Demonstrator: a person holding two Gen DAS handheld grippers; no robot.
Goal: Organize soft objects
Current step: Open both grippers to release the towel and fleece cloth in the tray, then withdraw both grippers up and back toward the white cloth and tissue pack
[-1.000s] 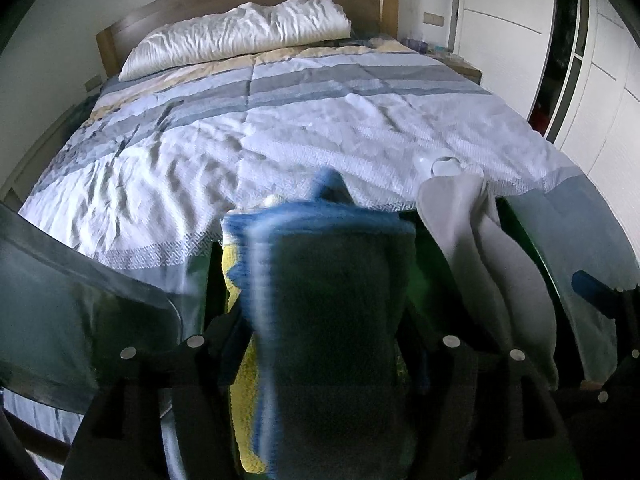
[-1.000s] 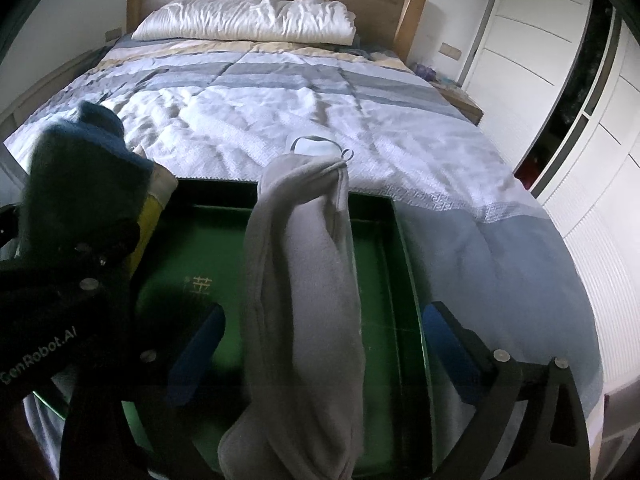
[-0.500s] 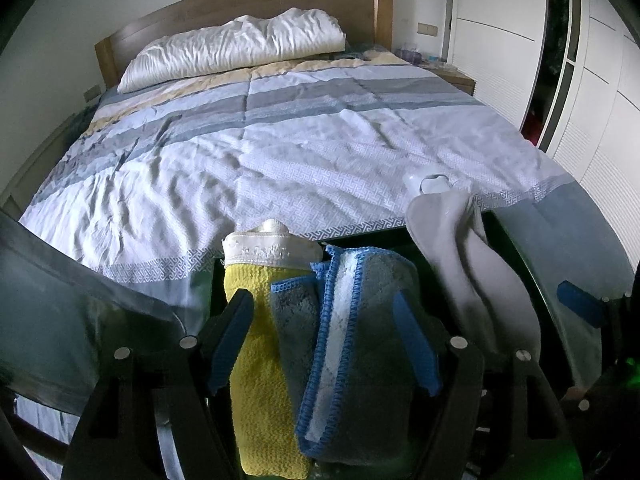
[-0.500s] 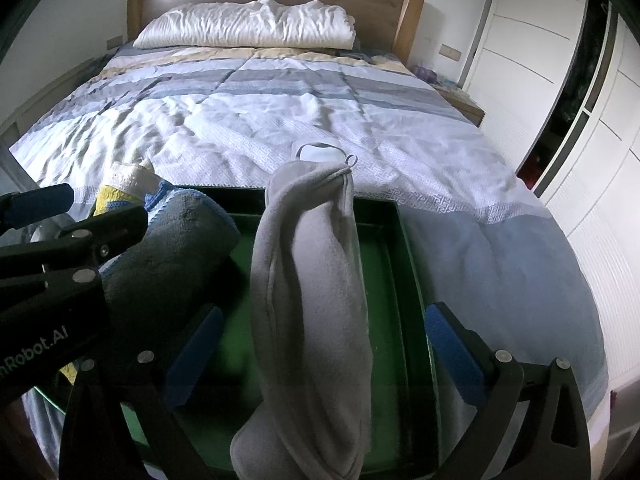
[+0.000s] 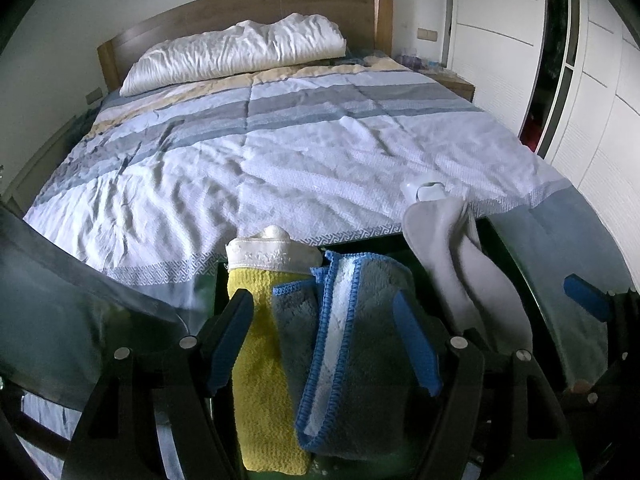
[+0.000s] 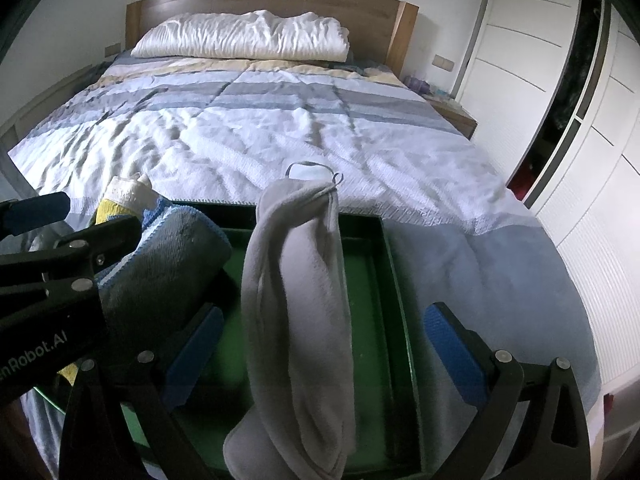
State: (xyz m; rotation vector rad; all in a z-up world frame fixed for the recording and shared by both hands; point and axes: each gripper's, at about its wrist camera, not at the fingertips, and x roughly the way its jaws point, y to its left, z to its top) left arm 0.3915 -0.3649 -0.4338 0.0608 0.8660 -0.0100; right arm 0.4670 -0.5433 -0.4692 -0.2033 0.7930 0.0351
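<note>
A dark green tray (image 6: 394, 264) lies on the bed's near end. In it lie a yellow towel with a white lace end (image 5: 268, 380), a grey-blue cloth with blue stitched edging (image 5: 360, 344) and a pale grey rolled towel (image 6: 296, 312). My left gripper (image 5: 328, 344) is open, its blue pads on either side of the grey-blue cloth and yellow towel, not pressing them. My right gripper (image 6: 324, 356) is open, its pads wide on either side of the pale grey towel (image 5: 468, 276).
The bed (image 6: 280, 128) with a striped quilt stretches ahead, a white pillow (image 6: 244, 36) at the wooden headboard. A small white face mask (image 6: 308, 170) lies on the quilt just beyond the tray. White wardrobe doors (image 6: 560, 80) stand to the right.
My left gripper lowered the grey-blue cloth into the tray beside the yellow towel and opened off it. The right gripper stayed open around the pale grey towel.
</note>
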